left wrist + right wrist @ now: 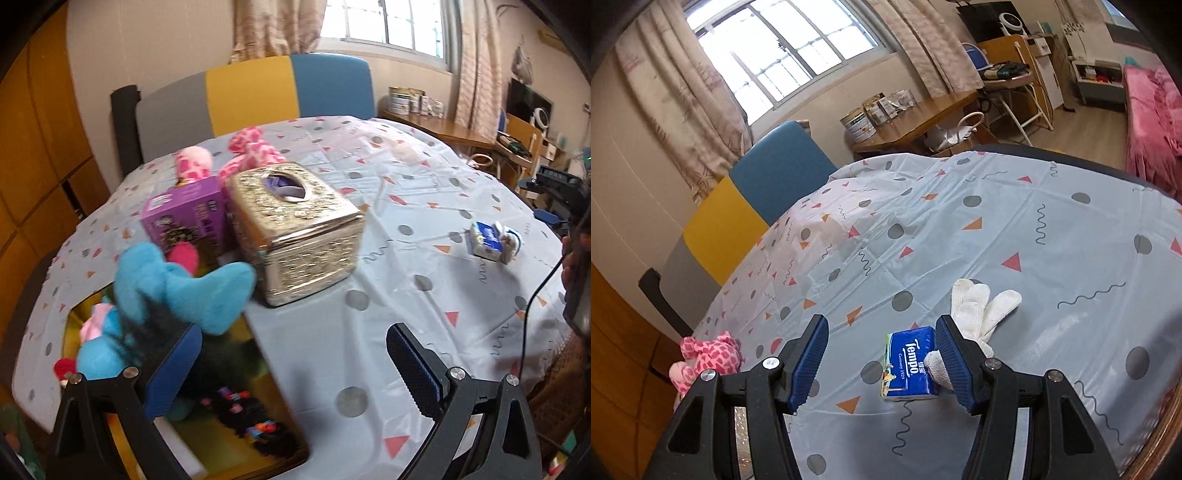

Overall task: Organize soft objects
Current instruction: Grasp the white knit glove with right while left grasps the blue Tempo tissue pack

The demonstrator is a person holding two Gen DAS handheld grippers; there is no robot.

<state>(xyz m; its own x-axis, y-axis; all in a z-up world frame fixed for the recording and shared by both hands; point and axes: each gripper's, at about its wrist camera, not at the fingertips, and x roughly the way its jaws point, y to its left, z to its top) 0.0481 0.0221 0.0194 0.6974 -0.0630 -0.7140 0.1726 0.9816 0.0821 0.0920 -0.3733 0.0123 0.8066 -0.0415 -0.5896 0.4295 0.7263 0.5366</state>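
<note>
In the left wrist view my left gripper point(295, 369) stands open above the table. Its left finger hangs over an open yellow-lined box point(207, 439) at the table's near left. A blue plush toy point(177, 288) lies in that box, just beyond the left finger, on top of a black fuzzy toy point(240, 410). A pink spotted plush point(251, 147) lies behind the boxes further back. In the right wrist view my right gripper point(882, 365) is open. A blue tissue pack point(910, 365) lies on the cloth between its fingers, close to the right one. A white knit glove point(979, 306) lies beside the pack.
A gold embossed tissue box point(295, 229) and a purple carton point(184, 218) stand mid-table on the patterned cloth point(406, 184). A chair point(251, 92) with a grey, yellow and blue back is behind the table. A wooden desk point(923, 114) and a pink bed point(1152, 122) lie beyond.
</note>
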